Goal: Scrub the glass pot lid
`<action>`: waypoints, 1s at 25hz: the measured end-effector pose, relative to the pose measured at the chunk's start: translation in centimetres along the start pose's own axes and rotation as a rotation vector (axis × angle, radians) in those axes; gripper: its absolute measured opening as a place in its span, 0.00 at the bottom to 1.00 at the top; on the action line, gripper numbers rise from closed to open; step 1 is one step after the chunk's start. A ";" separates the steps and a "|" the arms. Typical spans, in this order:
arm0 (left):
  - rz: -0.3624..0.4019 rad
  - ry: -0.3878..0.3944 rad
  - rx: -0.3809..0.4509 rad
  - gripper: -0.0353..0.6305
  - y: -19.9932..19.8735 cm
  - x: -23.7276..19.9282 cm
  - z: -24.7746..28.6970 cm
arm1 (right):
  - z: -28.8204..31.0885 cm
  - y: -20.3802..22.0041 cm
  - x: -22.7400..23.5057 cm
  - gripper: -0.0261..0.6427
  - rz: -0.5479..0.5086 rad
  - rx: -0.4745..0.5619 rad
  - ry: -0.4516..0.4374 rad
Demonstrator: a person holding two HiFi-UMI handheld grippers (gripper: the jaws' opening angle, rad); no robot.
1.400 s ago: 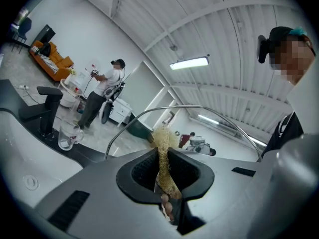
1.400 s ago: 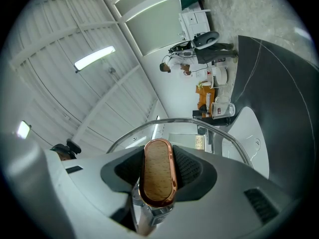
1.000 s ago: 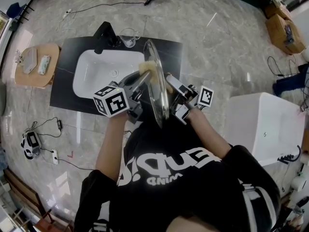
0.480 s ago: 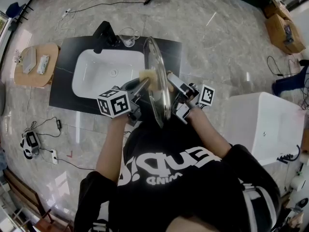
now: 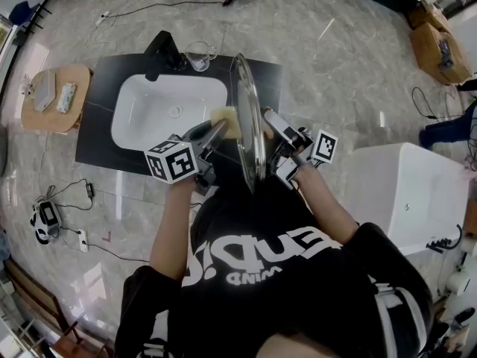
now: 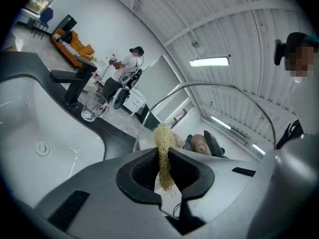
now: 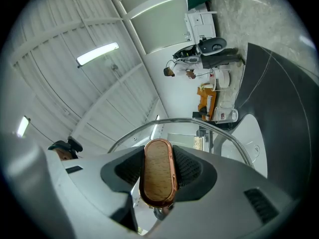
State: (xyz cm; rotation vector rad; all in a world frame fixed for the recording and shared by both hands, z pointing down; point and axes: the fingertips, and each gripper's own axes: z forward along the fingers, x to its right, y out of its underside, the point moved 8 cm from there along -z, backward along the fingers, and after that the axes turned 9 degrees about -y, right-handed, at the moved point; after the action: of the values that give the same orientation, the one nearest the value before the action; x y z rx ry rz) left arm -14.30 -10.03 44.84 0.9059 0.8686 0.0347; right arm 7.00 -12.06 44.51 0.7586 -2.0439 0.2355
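Note:
I hold the glass pot lid [image 5: 248, 118] on edge above the sink's near right corner. My right gripper [image 5: 274, 136] is shut on the lid's wooden knob [image 7: 158, 171], which fills the gap between its jaws in the right gripper view. The lid's metal rim [image 7: 199, 126] arcs beyond it. My left gripper [image 5: 216, 129] is shut on a pale loofah sponge [image 5: 226, 120], which presses against the lid's left face. In the left gripper view the sponge [image 6: 162, 156] stands pinched upright between the jaws, with the lid's rim [image 6: 224, 86] curving behind.
A white sink basin [image 5: 149, 114] sits in a black counter [image 5: 100, 136], with a black faucet [image 5: 160, 54] and a clear glass cup [image 5: 198, 57] at the far edge. A white box-shaped unit [image 5: 414, 192] stands to the right. A person [image 6: 123, 71] sits in the background.
The left gripper and sponge have slid down the lid's face toward me. The lid and right gripper have shifted slightly right.

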 end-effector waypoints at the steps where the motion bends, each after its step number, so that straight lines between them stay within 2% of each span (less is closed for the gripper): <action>1: -0.003 -0.005 0.010 0.13 -0.1 -0.1 -0.3 | -0.2 -0.3 -0.1 0.30 -0.008 0.006 0.006; 7: -0.043 -0.043 0.059 0.13 -0.3 -1.3 -2.8 | -2.2 -2.8 -0.9 0.30 -0.065 0.069 0.056; 14: -0.093 -0.078 0.105 0.13 -0.6 -2.2 -4.8 | -4.8 -5.9 -2.5 0.30 -0.179 0.120 0.139; 22: -0.133 -0.045 0.178 0.13 -1.8 -1.2 -5.5 | -5.8 -6.5 -2.4 0.30 -0.284 0.080 0.289; 25: -0.173 -0.029 0.211 0.13 -2.2 -1.2 -5.7 | -5.6 -6.3 -2.1 0.30 -0.317 0.046 0.337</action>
State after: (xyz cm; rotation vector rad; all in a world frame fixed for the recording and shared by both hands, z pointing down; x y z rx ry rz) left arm -19.62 -8.00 42.31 1.0220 0.9325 -0.2233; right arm 15.49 -13.73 45.16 0.9874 -1.5825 0.2128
